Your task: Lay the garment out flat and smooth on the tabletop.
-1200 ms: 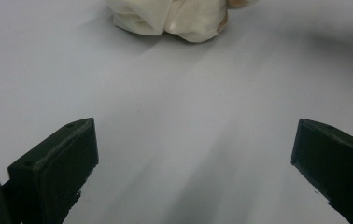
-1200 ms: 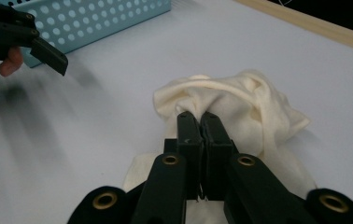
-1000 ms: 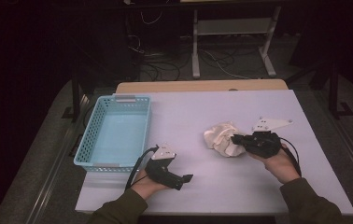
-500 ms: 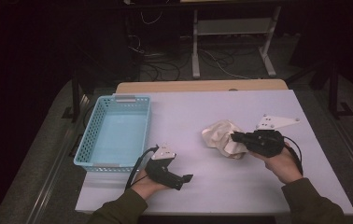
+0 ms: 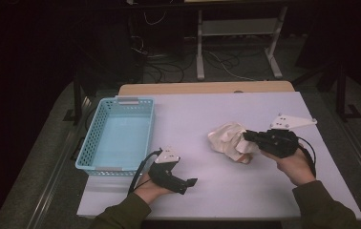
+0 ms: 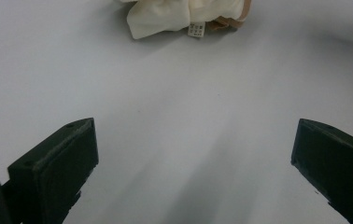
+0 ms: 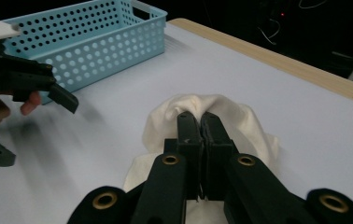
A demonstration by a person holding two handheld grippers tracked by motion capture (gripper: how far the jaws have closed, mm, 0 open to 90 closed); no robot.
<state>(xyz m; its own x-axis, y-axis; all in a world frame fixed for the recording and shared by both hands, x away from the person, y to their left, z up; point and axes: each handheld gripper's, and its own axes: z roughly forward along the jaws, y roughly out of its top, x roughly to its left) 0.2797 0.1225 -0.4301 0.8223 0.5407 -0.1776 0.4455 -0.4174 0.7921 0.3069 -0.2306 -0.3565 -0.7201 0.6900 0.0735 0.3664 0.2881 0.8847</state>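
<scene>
dark surroundings with cables and a metal stand are framing the white rectangular table (image 5: pixel 202 119), which has a strip of bare wood along its far edge. on the right half of the table a crumpled cream-white cloth (image 5: pixel 227 139) is lying in a loose bundle; in the high view its long axis is running roughly from the far left toward the near right, and a small white label (image 6: pixel 196 30) is showing at one edge in the left gripper view. the right gripper (image 5: pixel 249 137) is reaching in from the right side, pointing left across the table, and its jaws are pressing together on a raised fold of the cloth (image 7: pixel 202 112). the left gripper (image 5: pixel 188 183) is resting near the front edge of the table, pointing right toward the cloth and well apart from it, with its jaws standing wide and nothing between them. a light blue perforated plastic basket (image 5: pixel 97 134) is sitting at the left side of the table, its long axis running from near to far, just beside the left gripper.
</scene>
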